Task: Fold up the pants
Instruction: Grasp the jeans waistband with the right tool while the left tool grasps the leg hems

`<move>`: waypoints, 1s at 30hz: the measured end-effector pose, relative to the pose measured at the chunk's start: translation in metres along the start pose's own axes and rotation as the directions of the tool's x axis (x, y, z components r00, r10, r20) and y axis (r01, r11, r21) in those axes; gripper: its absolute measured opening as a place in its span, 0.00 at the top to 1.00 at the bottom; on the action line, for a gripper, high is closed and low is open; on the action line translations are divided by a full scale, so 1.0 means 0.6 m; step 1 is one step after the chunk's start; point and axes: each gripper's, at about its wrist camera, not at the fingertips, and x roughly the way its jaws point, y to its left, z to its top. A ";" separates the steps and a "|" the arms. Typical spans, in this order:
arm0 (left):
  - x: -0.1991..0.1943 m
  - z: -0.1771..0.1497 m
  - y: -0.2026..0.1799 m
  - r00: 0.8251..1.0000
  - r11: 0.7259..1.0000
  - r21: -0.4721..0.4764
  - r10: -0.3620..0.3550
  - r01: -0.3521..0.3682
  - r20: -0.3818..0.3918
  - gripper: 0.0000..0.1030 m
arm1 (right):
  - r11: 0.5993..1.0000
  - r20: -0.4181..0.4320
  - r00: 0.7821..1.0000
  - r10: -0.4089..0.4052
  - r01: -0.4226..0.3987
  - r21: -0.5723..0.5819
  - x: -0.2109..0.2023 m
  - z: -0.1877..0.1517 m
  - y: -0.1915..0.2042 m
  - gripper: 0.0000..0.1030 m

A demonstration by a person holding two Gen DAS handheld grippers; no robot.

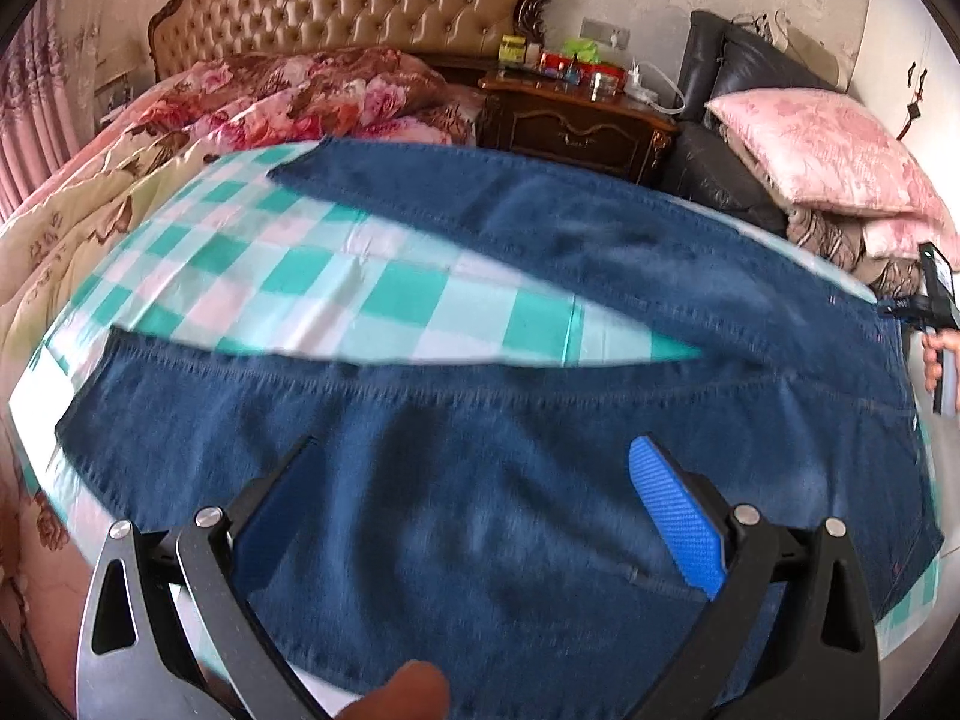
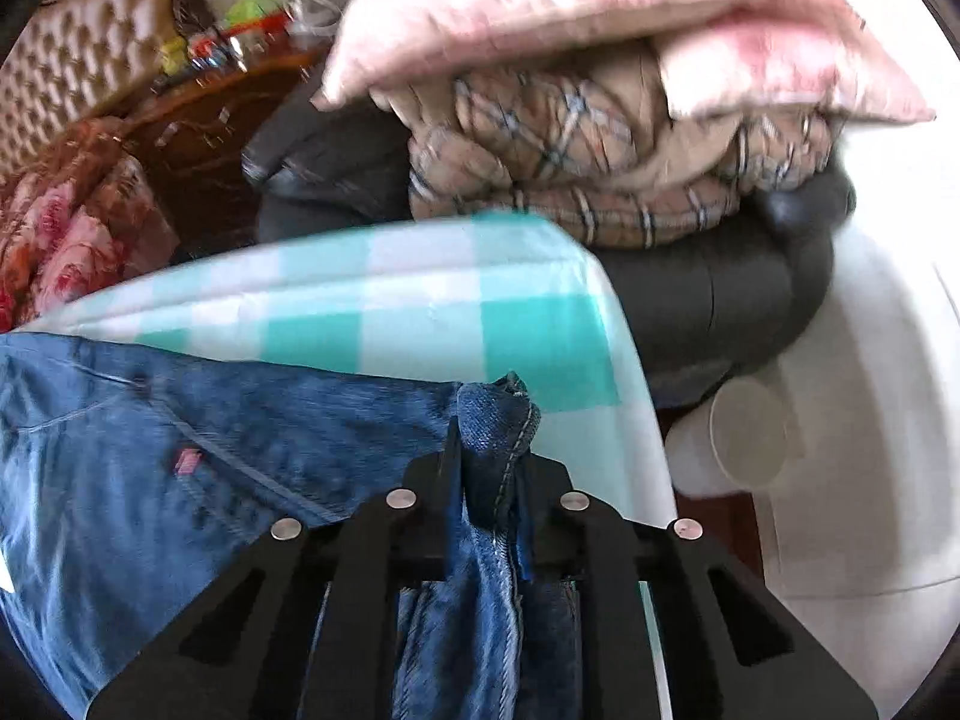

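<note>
My left hand-held gripper (image 1: 480,516) hangs over the pants (image 1: 510,480), its jaws spread wide and nothing pinched between them. The blue pad (image 1: 675,516) on one finger stands clear of the denim. The pants lie flat on the worktop (image 1: 300,282), which is covered in a teal-and-white check cloth. The near leg runs straight across below my left jaws. The far leg angles away toward the bedside cabinet (image 1: 576,120), so a wedge of check cloth shows between the two legs. A fingertip (image 1: 414,690) of my own hand shows at the bottom edge of this view.

My right hand-held gripper (image 2: 489,462) has its jaws closed on a bunched fold of the pants (image 2: 498,414). The denim with its stitched seam sticks up between the fingers and runs back under the gripper. This grip sits near the worktop's right-hand corner (image 2: 540,312), with the rest of the pants spreading off to the left. In the left wrist view, the right hand-held gripper (image 1: 933,294) shows at the far right end of the pants, at what looks like the waist.

A pink pillow (image 2: 600,18) rests on a plaid quilt (image 2: 570,150) just beyond that corner.
</note>
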 end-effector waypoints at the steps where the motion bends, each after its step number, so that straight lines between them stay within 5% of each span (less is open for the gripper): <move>1: 0.003 0.008 -0.001 1.000 1.000 -0.002 -0.011 0.011 0.008 0.02 | 1.000 0.037 0.999 0.023 -0.023 -0.004 -0.030 -0.005 0.003 0.85; 5: 0.012 0.046 0.005 0.998 0.998 -0.039 -0.057 0.058 0.039 0.02 | 0.990 0.182 0.974 0.138 -0.131 -0.053 -0.176 -0.048 0.029 0.86; 9: 0.004 0.075 0.020 0.989 0.988 -0.084 -0.124 0.131 0.086 0.02 | 0.963 0.275 0.923 0.268 -0.252 -0.093 -0.313 -0.152 0.054 0.86; 13: 0.008 0.096 0.041 0.968 0.960 -0.129 -0.239 0.247 0.075 0.02 | 0.919 0.263 0.881 0.393 -0.390 -0.064 -0.376 -0.283 0.058 0.86; 18: 0.069 0.138 0.070 0.920 0.899 -0.205 -0.391 0.388 0.026 0.02 | 0.878 0.179 0.867 0.465 -0.478 0.038 -0.365 -0.399 0.058 0.86; 20: 0.119 0.168 0.089 0.888 0.850 -0.283 -0.459 0.444 0.013 0.03 | 0.867 0.174 0.864 0.473 -0.491 0.081 -0.360 -0.409 0.048 0.86; 22: 0.173 0.202 0.106 0.861 0.807 -0.344 -0.508 0.479 0.007 0.17 | 0.864 0.185 0.862 0.472 -0.494 0.096 -0.364 -0.407 0.044 0.86; 26: 0.275 0.256 0.129 0.845 0.763 -0.446 -0.534 0.469 -0.025 0.35 | 0.873 0.205 0.864 0.459 -0.482 0.078 -0.379 -0.382 0.045 0.86; 30: 0.373 0.303 0.147 0.861 0.752 -0.520 -0.505 0.406 -0.058 0.49 | 0.879 0.208 0.869 0.448 -0.471 0.073 -0.377 -0.372 0.035 0.86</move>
